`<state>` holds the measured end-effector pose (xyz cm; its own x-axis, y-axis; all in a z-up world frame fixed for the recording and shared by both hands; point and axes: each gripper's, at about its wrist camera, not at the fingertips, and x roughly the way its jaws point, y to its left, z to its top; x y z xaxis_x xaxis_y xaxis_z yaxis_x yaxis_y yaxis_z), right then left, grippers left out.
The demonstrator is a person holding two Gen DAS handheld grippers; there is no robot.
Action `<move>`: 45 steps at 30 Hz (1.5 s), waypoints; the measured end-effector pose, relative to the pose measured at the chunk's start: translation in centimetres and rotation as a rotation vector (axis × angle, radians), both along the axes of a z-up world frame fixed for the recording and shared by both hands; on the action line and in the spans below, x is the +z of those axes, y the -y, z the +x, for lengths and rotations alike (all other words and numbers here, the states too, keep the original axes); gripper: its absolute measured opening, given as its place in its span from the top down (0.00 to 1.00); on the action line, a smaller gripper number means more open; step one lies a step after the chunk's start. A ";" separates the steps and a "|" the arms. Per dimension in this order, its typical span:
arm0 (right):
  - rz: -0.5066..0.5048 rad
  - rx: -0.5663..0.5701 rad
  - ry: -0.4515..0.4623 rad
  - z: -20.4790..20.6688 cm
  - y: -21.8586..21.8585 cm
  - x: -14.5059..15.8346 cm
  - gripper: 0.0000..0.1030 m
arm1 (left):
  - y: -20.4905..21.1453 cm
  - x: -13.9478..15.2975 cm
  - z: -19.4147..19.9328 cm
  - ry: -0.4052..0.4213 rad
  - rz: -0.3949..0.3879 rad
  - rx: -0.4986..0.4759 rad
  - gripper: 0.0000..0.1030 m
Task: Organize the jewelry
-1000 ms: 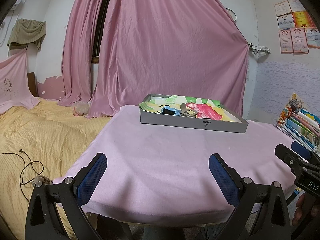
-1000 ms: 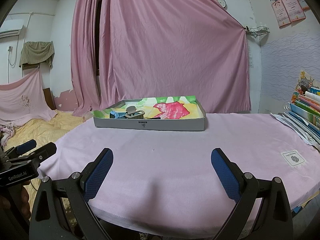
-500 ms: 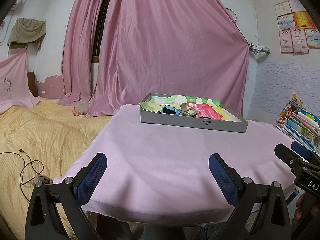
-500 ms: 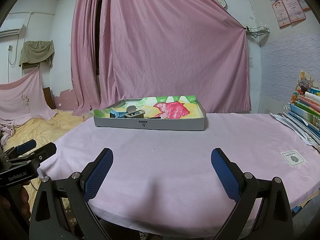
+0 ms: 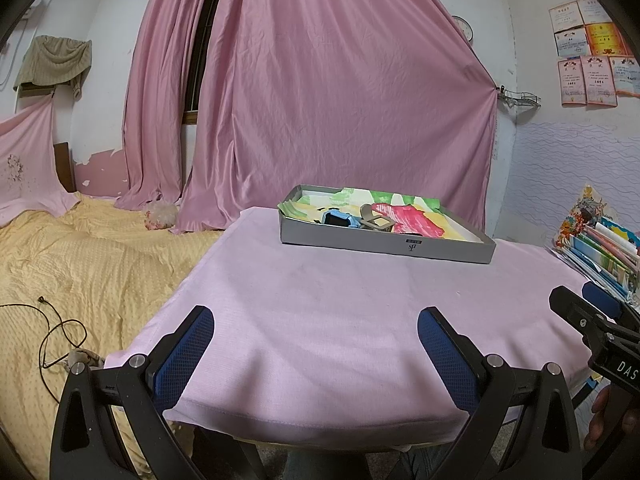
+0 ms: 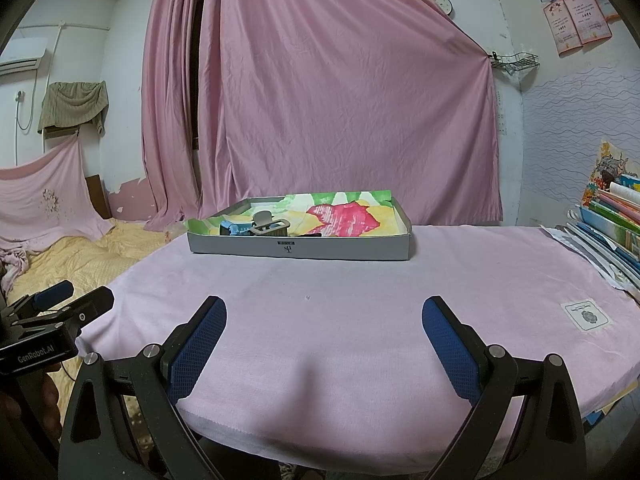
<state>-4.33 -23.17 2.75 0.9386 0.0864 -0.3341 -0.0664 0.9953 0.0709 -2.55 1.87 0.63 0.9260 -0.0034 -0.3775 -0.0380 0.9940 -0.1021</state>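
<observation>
Both grippers wait at the near table edge, jaws wide apart and empty — the jewelry lies straight ahead, well apart.

The left gripper (image 5: 316, 344) and right gripper (image 6: 324, 334) face the shallow grey cardboard tray (image 6: 300, 249) holding a blue watch (image 5: 339, 220) and a grey buckle-like piece (image 6: 268, 224); its long axis runs crosswise on the pink tablecloth (image 6: 360, 300), neither gripper clearly nearer — pink curtains (image 6: 340, 100) behind.

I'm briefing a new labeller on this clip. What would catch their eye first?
The pink curtain filling the back wall, then the grey tray at the far side of the pink-covered table, lined with bright painted paper and holding a blue watch. Both tongs, left and right, hang open over the near edge.
</observation>
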 end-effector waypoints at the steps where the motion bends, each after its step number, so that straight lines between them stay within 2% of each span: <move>1: 0.000 0.000 0.000 0.0 0.0 0.0 0.06 | 0.0 0.0 0.0 0.000 0.000 0.000 0.01; 45: 0.003 -0.003 0.002 -0.1 0.1 0.1 0.06 | 0.3 -0.2 -0.1 -0.002 0.003 -0.003 0.01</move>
